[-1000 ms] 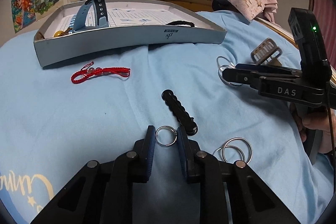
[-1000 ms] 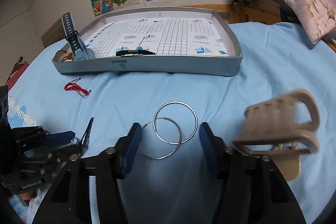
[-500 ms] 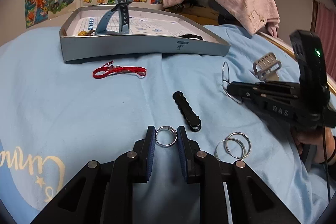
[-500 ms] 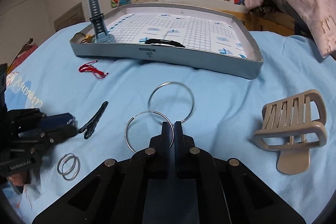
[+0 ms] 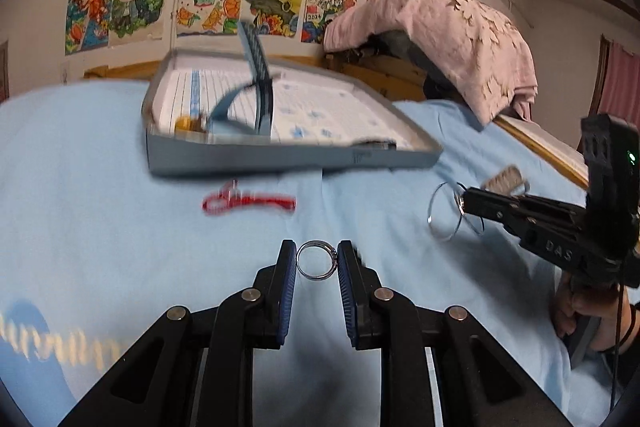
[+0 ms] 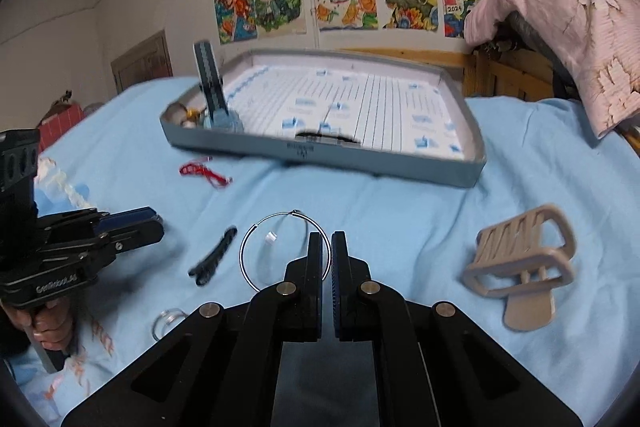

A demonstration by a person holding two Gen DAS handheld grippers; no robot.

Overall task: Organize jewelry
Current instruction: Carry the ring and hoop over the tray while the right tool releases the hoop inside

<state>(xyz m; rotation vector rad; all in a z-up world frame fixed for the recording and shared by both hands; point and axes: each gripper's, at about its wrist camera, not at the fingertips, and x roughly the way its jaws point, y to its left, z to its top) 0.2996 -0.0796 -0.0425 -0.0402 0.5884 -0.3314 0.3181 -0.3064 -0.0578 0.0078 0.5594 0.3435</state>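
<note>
Rings and hoops heading for the tray

Left gripper (image 5: 317, 263) pinches a small ring (image 5: 316, 261) edge-on; right gripper (image 6: 326, 255) clamps thin hoop earrings (image 6: 276, 251) — light, slippery, probably bendy wire.

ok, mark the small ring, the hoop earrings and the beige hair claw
small ring (image 5: 318, 261): left wrist view, lower band, between the pads.
hoop earrings (image 6: 256, 241): right wrist view, left arc of wire.
beige hair claw (image 6: 520, 259): right wrist view, ribbed upper body.

A bed with a light blue sheet (image 6: 400, 195) carries a shallow grey cardboard tray (image 6: 400, 169), a red braided cord bracelet (image 6: 204, 173), a black hair clip (image 6: 212, 257), a beige plastic claw clip (image 6: 520, 263) and small silver rings (image 6: 166, 321).
</note>
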